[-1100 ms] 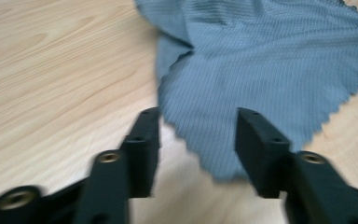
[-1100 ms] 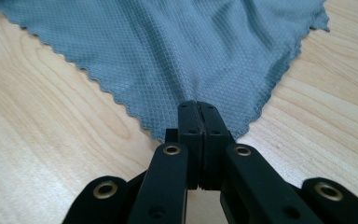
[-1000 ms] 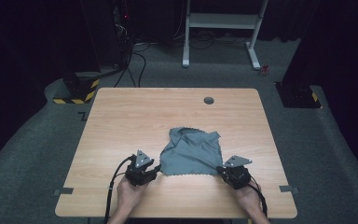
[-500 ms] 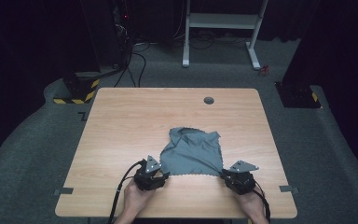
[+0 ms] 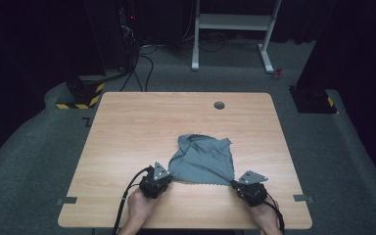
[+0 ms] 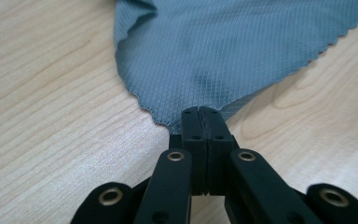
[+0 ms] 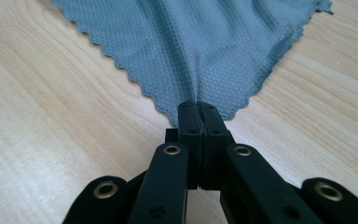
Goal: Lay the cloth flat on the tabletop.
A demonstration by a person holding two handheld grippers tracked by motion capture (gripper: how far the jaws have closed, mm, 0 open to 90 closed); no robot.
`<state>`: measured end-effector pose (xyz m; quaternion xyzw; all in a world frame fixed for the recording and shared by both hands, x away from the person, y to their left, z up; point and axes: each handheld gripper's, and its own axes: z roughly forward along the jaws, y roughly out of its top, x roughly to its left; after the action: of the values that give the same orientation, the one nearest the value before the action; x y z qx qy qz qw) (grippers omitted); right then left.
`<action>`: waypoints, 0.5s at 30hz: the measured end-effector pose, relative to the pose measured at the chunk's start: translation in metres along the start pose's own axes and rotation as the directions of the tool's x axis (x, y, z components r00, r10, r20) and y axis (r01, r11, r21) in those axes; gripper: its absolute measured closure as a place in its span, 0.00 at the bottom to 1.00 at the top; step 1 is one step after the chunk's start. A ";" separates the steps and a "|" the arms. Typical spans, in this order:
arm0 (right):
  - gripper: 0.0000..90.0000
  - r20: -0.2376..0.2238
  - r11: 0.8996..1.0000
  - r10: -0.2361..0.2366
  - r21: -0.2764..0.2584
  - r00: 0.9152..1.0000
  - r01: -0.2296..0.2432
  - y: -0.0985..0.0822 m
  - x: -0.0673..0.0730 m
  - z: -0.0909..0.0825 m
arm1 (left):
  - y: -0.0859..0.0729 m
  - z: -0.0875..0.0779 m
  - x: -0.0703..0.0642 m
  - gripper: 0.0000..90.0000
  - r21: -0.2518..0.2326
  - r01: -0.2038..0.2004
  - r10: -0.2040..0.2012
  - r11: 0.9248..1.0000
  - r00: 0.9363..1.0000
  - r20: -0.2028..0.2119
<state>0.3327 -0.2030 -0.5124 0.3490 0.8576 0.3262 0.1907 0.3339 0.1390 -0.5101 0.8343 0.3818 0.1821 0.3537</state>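
You hold the grey waffle-weave cloth with a pinked, zigzag edge by its two near corners — one in each tool. It lies on the pale wood-grain table, right of centre and toward your side, with the near edge drawn fairly straight between the grippers and the far edge rumpled.

Left gripper: jaws pressed together, clamped on the near-left corner; only the tip of the fabric sits between them. Right gripper: jaws likewise pressed together on the near-right corner, a crease running up the cloth from the bite.

Risks, as judged from this state:
- Both bites look shallow. Pull the corners apart too hard, or lift sharply, and a corner may slip out — the cloth would then swing from one tool and bunch.
- The rumpled far edge could drag and fold under if you slide the cloth toward you.
- Both tools sit near the table's front edge; drawing back further may leave little room to work.
- Uneven tension between your hands would skew the cloth.
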 end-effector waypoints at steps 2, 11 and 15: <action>0.99 -0.009 1.000 -0.002 -0.005 1.000 0.002 0.000 0.001 -0.004 | -0.002 -0.006 -0.001 0.99 -0.015 -0.006 0.006 1.000 1.000 0.011; 0.99 -0.045 1.000 -0.013 0.007 0.999 0.014 -0.006 0.014 -0.011 | -0.019 -0.020 -0.009 0.99 -0.007 -0.039 0.039 0.999 0.999 0.028; 0.99 -0.054 0.999 -0.028 0.017 0.998 0.029 -0.010 0.020 -0.016 | -0.026 -0.023 -0.015 0.99 0.004 -0.051 0.051 0.999 0.998 0.036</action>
<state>0.3053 -0.2006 -0.5104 0.3293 0.8701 0.3253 0.1692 0.2971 0.1499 -0.5138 0.8477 0.3545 0.1749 0.3537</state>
